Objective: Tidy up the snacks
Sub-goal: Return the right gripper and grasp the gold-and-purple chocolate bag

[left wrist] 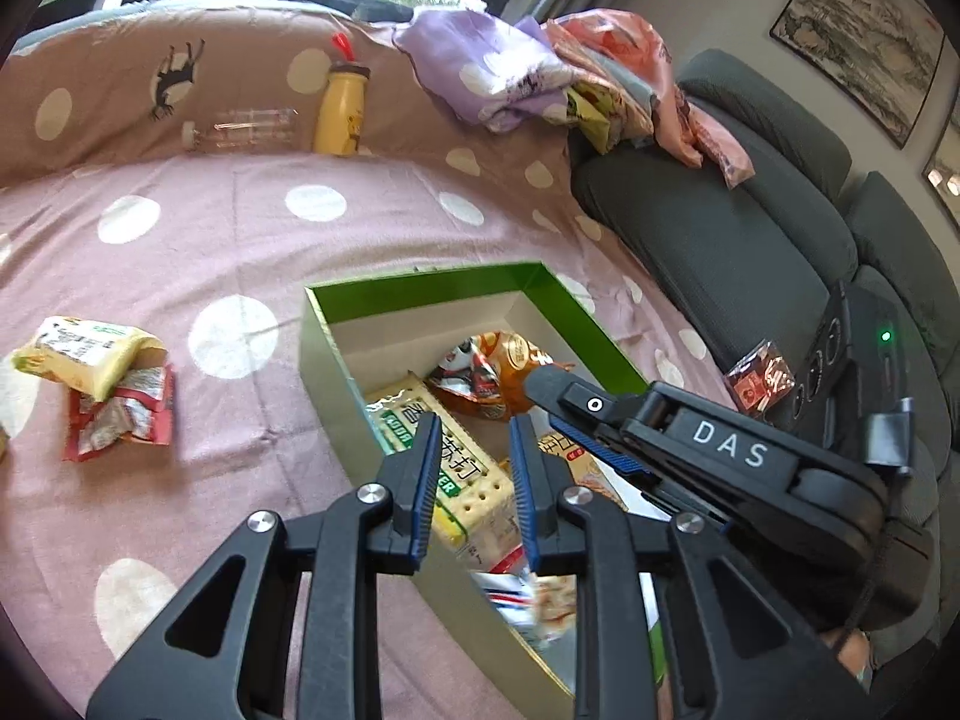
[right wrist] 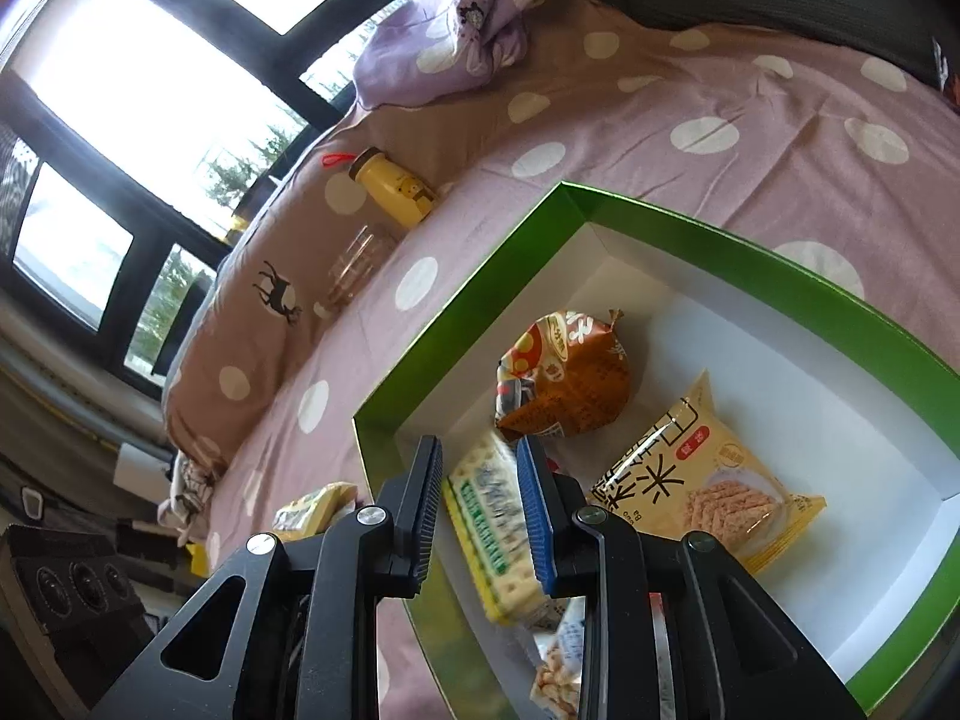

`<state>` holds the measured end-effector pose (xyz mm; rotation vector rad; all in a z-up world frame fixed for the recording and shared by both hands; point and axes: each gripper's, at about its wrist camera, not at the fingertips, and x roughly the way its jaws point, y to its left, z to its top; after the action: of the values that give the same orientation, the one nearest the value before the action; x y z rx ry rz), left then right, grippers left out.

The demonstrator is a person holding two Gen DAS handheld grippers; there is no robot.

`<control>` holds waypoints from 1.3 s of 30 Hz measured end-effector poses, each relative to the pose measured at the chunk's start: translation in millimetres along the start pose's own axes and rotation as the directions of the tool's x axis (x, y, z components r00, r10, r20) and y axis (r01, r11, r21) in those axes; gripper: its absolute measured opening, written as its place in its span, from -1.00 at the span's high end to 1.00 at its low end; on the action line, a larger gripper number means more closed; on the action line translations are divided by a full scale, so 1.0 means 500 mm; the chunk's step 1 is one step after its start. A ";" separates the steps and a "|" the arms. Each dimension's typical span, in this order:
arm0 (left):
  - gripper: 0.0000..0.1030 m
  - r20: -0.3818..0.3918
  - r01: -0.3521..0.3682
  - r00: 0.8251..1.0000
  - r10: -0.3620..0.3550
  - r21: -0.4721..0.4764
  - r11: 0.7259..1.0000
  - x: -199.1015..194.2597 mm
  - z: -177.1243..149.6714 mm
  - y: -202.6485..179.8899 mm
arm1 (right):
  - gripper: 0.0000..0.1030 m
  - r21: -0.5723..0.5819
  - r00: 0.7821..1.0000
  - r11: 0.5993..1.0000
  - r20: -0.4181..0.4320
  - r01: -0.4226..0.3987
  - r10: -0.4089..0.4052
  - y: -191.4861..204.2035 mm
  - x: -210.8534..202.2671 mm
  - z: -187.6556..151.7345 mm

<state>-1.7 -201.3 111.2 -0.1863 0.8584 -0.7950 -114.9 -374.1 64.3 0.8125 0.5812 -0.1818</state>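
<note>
Four snack packets (right wrist: 606, 384) already boxed, collected in green box (right wrist: 456, 300) beneath both tongs; two loose packets (left wrist: 114, 384) left of left gripper (left wrist: 471, 468). Left and right gripper (right wrist: 480, 504) drawn together, empty.

A pink polka-dot bedsheet (left wrist: 198, 240) is occupied by a green box (left wrist: 420, 282), two loose snack packets (left wrist: 102, 384), a yellow bottle (left wrist: 339, 114) and a clear bottle (left wrist: 246, 129).
</note>
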 end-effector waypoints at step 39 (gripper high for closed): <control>-0.70 -0.048 -0.497 0.810 0.585 -0.585 0.641 -0.388 -0.171 0.466 | -0.64 -0.525 0.959 0.833 -0.283 -0.176 0.024 0.422 0.168 -0.241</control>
<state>-12.4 110.4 67.7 -0.4907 0.9291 0.0796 -17.9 -136.9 85.4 0.3031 0.7946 0.1951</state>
